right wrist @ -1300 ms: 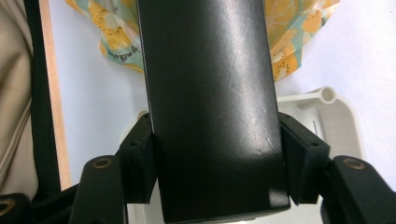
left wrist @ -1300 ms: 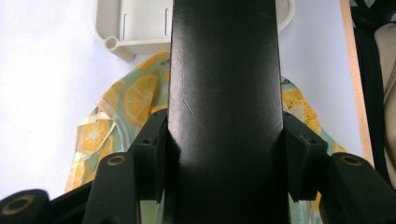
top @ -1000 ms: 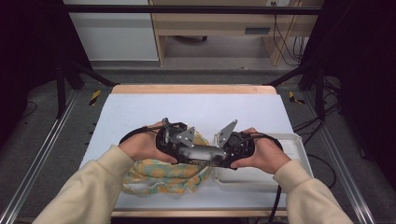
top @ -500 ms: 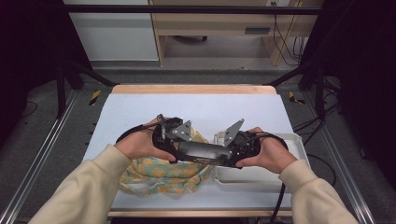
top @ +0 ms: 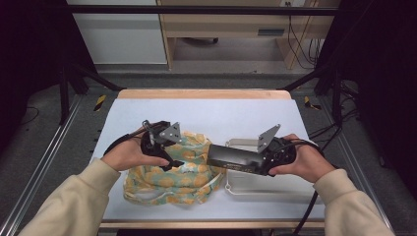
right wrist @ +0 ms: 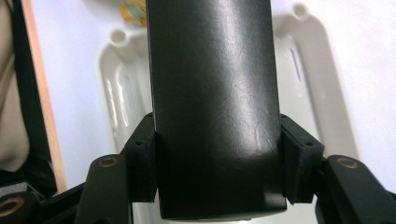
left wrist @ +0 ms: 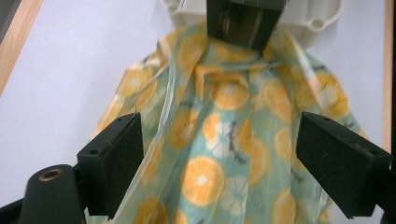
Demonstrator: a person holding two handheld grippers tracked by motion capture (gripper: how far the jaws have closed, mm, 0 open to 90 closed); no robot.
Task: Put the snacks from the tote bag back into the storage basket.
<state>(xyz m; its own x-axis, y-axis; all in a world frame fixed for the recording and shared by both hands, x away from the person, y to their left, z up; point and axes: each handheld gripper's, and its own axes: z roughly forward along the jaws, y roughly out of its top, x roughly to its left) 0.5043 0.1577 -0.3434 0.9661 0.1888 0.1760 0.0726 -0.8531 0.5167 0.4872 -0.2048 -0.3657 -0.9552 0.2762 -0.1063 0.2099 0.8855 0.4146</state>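
Left gripper [top: 169,160] drawn away from the black box [top: 231,158], now over the orange-print cloth [top: 167,179]; 1 second back, both grippers met at the middle with the box between them. Jaws just been opening, now wide apart with nothing clamped, only cloth lying under them. Right gripper [right wrist: 217,161] carried toward the right with the box clamped between its pads, box end now hanging over the near edge of the white tray [top: 275,184]. More of the cloth uncovered than before, spread left of the tray.
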